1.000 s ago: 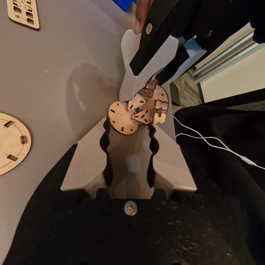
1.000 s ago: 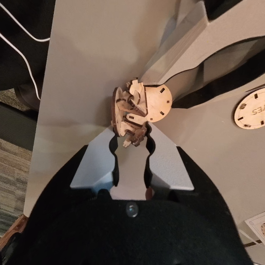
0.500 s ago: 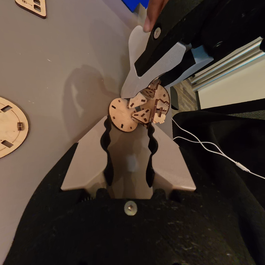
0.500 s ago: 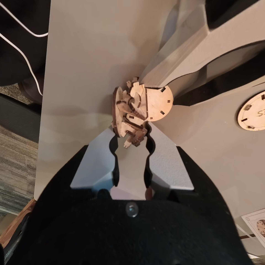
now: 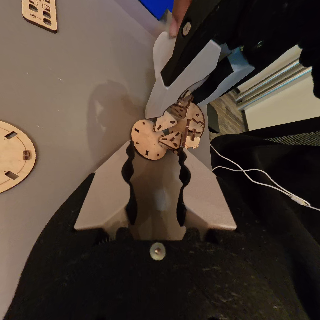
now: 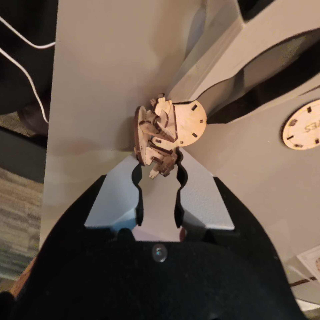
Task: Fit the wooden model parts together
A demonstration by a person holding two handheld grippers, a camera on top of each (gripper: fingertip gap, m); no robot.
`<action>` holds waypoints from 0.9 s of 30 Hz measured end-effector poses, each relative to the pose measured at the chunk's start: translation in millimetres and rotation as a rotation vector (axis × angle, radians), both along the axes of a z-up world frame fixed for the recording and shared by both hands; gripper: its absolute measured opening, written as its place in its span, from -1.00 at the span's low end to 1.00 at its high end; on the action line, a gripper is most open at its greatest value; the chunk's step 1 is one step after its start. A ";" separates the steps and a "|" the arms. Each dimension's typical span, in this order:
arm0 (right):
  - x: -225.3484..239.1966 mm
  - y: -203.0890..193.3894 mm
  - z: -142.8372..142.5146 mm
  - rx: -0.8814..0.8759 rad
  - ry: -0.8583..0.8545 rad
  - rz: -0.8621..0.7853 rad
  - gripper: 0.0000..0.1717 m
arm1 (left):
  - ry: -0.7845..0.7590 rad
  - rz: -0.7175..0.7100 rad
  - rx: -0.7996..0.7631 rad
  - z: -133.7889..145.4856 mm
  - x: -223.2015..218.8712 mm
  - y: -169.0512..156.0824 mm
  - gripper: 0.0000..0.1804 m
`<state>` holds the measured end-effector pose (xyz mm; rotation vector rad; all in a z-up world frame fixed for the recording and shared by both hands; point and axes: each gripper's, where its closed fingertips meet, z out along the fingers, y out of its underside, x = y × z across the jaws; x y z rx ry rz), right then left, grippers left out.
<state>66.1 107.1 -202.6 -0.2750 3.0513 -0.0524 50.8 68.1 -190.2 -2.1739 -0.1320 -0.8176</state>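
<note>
I have one small wooden model (image 5: 170, 132) caught from two sides, low over the grey worktop (image 5: 69, 86) close to its edge. My left hand-held gripper (image 5: 156, 149) is pinching it across its near end: one fingertip against the rim of the round slotted disc (image 5: 147, 140), the other against the upright wooden rib beside the triangular plates. My right hand-held gripper (image 6: 159, 160) clamps the far end, one pad on the edge of the second disc and the other on the small stacked parts, so the model sits steady between the two, probably to keep its loose slotted pieces from twisting.

Off to the side lie a larger wooden disc (image 5: 12, 155) and a cut-out wooden sheet (image 5: 40, 13), both cropped by the frame. A white cable (image 5: 251, 180) trails over dark fabric. The model's inner joints are shadowed and blurred from the right wrist, and my right fingers cover its far end.
</note>
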 end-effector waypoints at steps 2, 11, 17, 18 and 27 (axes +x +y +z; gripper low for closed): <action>-1.3 0.7 0.3 -0.014 0.022 -0.039 -0.59 | -0.003 0.003 -0.001 0.1 -0.3 0.3 -0.46; -8.4 16.1 -7.8 -0.060 0.117 -0.127 -0.28 | 0.004 0.019 -0.003 -0.5 -1.3 2.5 -0.49; -16.0 25.2 -2.3 -0.173 0.221 -0.234 -0.10 | 0.017 0.017 0.001 -0.4 -1.1 2.7 -0.49; -15.9 26.4 -1.3 -0.193 0.234 -0.253 -0.06 | 0.015 0.017 0.001 -0.3 -1.1 2.8 -0.49; -28.3 43.3 15.0 -0.409 0.455 -0.513 0.14 | -0.026 0.019 0.022 4.5 -1.5 0.2 -0.46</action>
